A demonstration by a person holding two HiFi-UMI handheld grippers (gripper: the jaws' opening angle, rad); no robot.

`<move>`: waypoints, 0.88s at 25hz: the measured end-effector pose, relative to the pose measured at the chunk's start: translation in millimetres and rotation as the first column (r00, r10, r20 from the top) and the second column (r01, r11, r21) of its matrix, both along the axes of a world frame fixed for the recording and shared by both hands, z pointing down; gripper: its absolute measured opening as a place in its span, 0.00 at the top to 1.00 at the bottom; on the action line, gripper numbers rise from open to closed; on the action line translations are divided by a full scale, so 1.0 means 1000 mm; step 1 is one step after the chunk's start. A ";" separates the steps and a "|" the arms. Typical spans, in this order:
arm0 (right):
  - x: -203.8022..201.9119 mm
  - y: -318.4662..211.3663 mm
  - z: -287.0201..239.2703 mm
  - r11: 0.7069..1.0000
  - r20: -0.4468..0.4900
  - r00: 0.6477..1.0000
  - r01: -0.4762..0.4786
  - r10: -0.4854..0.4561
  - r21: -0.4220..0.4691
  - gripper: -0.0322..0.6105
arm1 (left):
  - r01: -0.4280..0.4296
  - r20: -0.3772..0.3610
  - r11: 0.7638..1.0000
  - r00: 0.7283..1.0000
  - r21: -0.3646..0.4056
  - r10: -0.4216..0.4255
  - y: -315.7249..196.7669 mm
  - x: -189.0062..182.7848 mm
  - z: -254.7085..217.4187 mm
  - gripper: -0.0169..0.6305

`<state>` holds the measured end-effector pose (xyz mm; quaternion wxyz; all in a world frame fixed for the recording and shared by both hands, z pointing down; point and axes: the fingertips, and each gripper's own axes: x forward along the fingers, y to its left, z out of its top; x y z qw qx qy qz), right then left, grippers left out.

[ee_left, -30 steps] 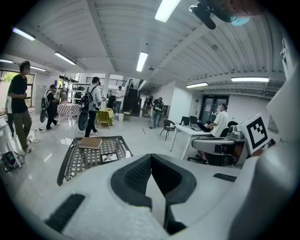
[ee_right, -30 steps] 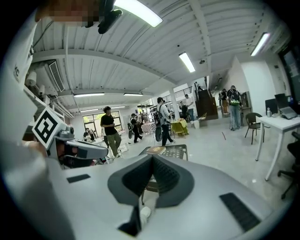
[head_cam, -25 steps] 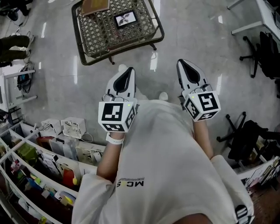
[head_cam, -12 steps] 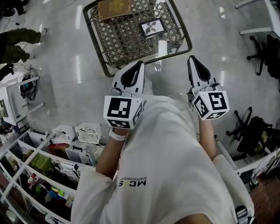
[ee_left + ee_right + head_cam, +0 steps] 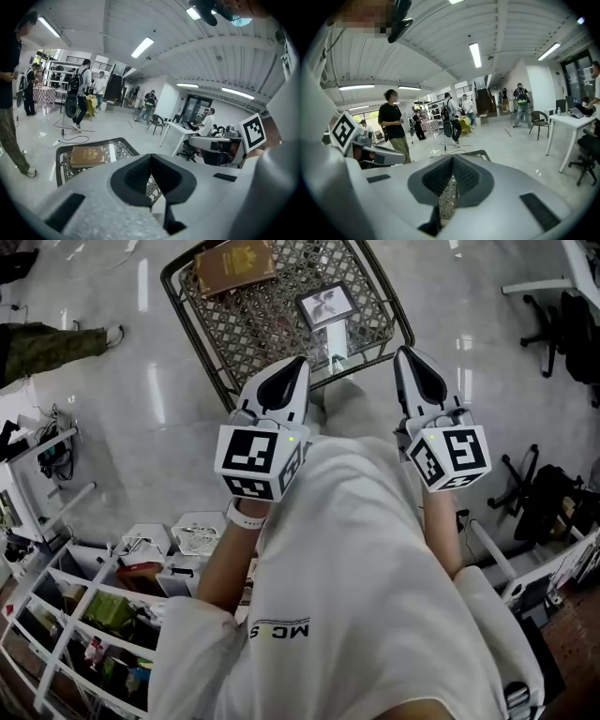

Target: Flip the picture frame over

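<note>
Picture frame (image 5: 327, 306): lay flat, image up, on the lattice table (image 5: 202, 329), upper centre, right of a brown book (image 5: 234, 263).
Left gripper (image 5: 296, 365): sat pinched closed, empty, by the table's lower rim.
Right gripper (image 5: 405, 353): looked closed too, nothing held.
Handling: judged light, stiff, maybe glass-fronted (fragile, slippery).
Hold: best pinched across an outer edge.

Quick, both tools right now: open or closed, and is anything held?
Left tool: closed, holding nothing.
Right tool: closed, holding nothing.
</note>
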<state>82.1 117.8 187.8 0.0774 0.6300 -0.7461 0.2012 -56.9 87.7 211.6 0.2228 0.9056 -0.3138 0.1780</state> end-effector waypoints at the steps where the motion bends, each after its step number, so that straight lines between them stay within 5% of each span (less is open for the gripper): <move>1: 0.002 -0.004 0.002 1.000 0.004 1.000 -0.002 0.002 -0.006 0.92 | -0.001 0.002 1.000 1.000 -0.009 0.001 -0.004 0.002 0.002 0.94; 22: 0.053 -0.066 0.049 0.997 0.039 0.997 0.067 -0.065 -0.049 0.92 | 0.019 0.102 0.990 0.995 -0.142 -0.005 -0.053 0.073 0.063 0.93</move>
